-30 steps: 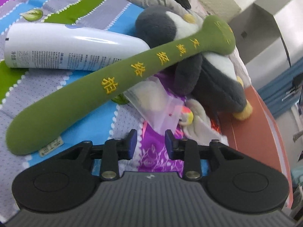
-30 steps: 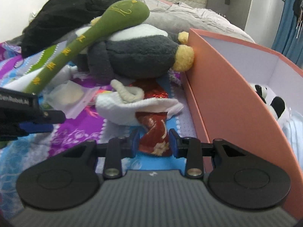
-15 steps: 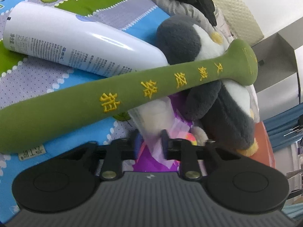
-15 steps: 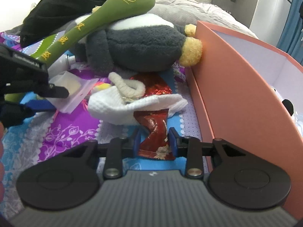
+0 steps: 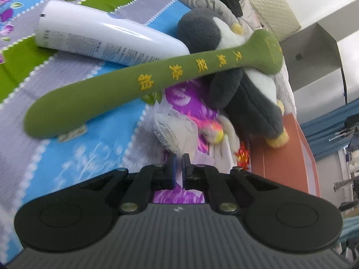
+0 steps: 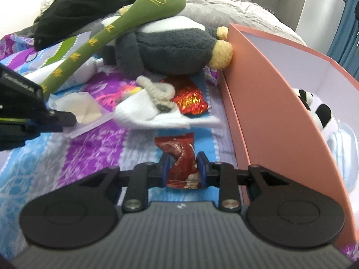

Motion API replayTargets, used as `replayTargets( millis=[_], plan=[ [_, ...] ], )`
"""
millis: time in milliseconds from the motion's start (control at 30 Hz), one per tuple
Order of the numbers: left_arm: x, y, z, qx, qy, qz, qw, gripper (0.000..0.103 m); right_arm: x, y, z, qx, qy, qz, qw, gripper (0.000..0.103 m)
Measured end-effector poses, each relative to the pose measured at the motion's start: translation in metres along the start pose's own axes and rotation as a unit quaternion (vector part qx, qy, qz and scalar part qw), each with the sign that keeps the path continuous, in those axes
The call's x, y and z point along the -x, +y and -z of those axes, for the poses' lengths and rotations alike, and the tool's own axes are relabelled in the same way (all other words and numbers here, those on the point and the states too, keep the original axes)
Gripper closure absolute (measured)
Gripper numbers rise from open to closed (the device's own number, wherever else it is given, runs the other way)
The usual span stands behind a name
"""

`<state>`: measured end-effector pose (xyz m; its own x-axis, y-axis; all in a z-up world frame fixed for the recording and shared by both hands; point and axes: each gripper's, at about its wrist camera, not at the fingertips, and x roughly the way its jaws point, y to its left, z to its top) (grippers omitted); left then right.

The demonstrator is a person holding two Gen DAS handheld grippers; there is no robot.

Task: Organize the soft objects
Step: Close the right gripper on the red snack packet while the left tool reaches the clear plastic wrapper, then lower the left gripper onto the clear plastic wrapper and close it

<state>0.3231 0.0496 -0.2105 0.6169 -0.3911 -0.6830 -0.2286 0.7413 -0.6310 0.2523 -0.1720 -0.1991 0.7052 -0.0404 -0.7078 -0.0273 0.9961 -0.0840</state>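
**Both grippers pinching wrappers on the bedspread**

My left gripper has its blue pads drawn together to a bare slit, and the edge of a clear plastic packet is nipped between them. The packet's crinkled body spreads out just past the fingertips. Beyond it and to the left, a long green plush bat with yellow stitched characters lies across the patterned bedspread. Its round head rests on a grey and white penguin plush, which lies ahead and to the right of the fingers. Further out on the left, touching the bat, a white bottle lies on its side.

My right gripper sits at a narrow gap with its jaws closing, and a red snack wrapper stands between the pads, touching both. Its top end pokes out past the fingertips. Straight ahead lies a white sock with a coil of grey cord on top, and a shiny red foil packet touches it on the far side. To the right of the fingers rises the wall of an orange box. A panda plush lies inside it. The penguin's yellow foot touches the box's near corner. A black garment is heaped far ahead on the left.
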Motion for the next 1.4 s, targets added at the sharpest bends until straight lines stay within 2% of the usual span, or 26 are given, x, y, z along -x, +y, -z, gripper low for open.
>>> replayTargets(
  millis=[333, 467, 667, 767, 800, 867, 900, 933, 1067, 1200, 1267, 1333, 1400],
  plan=[
    [0.052, 0.015, 0.038, -0.055, 0.043, 0.005, 0.9976, 0.097, 0.041, 0.007, 0.025, 0.005, 0.020, -0.038, 0.999, 0.073],
    [0.074, 0.023, 0.047, -0.100, 0.050, -0.010, 0.9936, 0.097, 0.056, 0.012, 0.035, -0.001, 0.034, -0.055, 0.998, 0.073],
    [0.087, 0.043, 0.054, -0.124, 0.060, -0.032, 0.9899, 0.097, 0.066, 0.021, 0.048, -0.008, 0.045, -0.088, 0.995, 0.072],
    [0.090, 0.047, 0.058, -0.145, 0.063, -0.048, 0.9862, 0.095, 0.065, 0.024, 0.047, -0.006, 0.047, -0.090, 0.995, 0.067],
    [0.091, 0.047, 0.061, -0.156, 0.062, -0.057, 0.9841, 0.090, 0.065, 0.023, 0.046, -0.008, 0.049, -0.097, 0.994, 0.061],
    [0.093, 0.044, 0.065, -0.185, 0.055, -0.074, 0.9784, 0.073, 0.064, 0.020, 0.044, -0.011, 0.052, -0.109, 0.993, 0.056],
    [0.094, 0.042, 0.067, -0.200, 0.049, -0.078, 0.9755, 0.060, 0.064, 0.018, 0.042, -0.013, 0.052, -0.114, 0.992, 0.053],
    [0.096, 0.040, 0.068, -0.212, 0.045, -0.079, 0.9730, 0.054, 0.063, 0.016, 0.041, -0.012, 0.050, -0.116, 0.992, 0.051],
    [0.099, 0.030, 0.070, -0.255, 0.033, -0.086, 0.9625, 0.054, 0.058, 0.010, 0.036, 0.004, 0.050, -0.125, 0.991, 0.051],
    [0.097, 0.019, 0.071, -0.297, 0.021, -0.095, 0.9500, 0.052, 0.045, 0.001, 0.033, -0.008, 0.071, -0.156, 0.985, 0.052],
    [0.094, 0.012, 0.071, -0.328, 0.021, -0.101, 0.9390, 0.052, 0.041, 0.000, 0.033, -0.013, 0.080, -0.173, 0.982, 0.055],
    [0.093, 0.005, 0.071, -0.365, 0.019, -0.107, 0.9247, 0.052, 0.040, 0.002, 0.033, -0.005, 0.083, -0.180, 0.980, 0.060],
    [0.091, -0.001, 0.072, -0.405, 0.021, -0.109, 0.9075, 0.052, 0.038, 0.006, 0.035, 0.009, 0.091, -0.186, 0.978, 0.061]
  ],
)
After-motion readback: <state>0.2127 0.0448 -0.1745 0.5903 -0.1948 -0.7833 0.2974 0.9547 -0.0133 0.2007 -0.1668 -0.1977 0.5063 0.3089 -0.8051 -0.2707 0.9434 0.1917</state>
